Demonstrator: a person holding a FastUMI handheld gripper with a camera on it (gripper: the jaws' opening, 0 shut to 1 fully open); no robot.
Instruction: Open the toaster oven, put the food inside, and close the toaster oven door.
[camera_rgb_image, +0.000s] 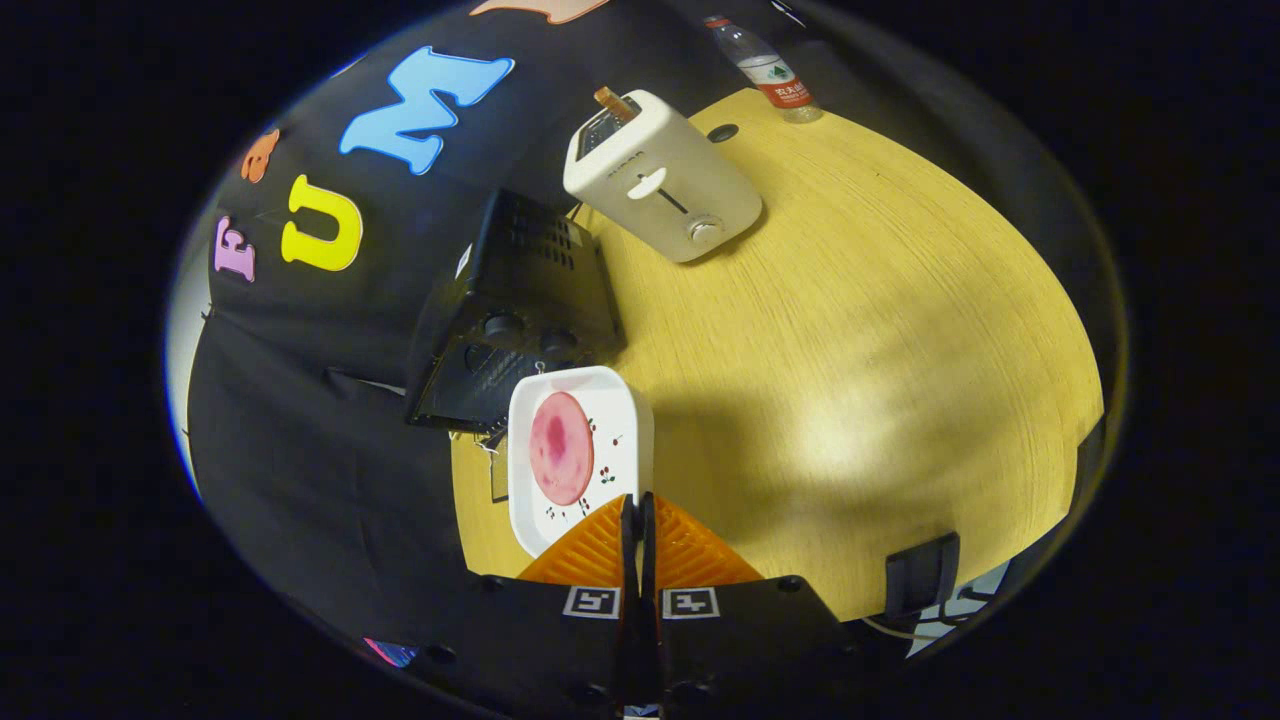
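Note:
My gripper (637, 505) is shut on the near rim of a white square plate (610, 420), holding it above the wooden table. A round pink slice of food (561, 447) lies on the plate. Just beyond the plate stands the black toaster oven (520, 290), seen from above and at an angle, with its two knobs (503, 328) facing me. The plate hides the lower part of the oven's front, so I cannot tell how its door stands.
A white pop-up toaster (660, 185) with a slice in its slot stands further back on the round wooden table (880, 330). A water bottle (770, 70) is at the far edge. A small black clamp (920, 575) sits on the near edge.

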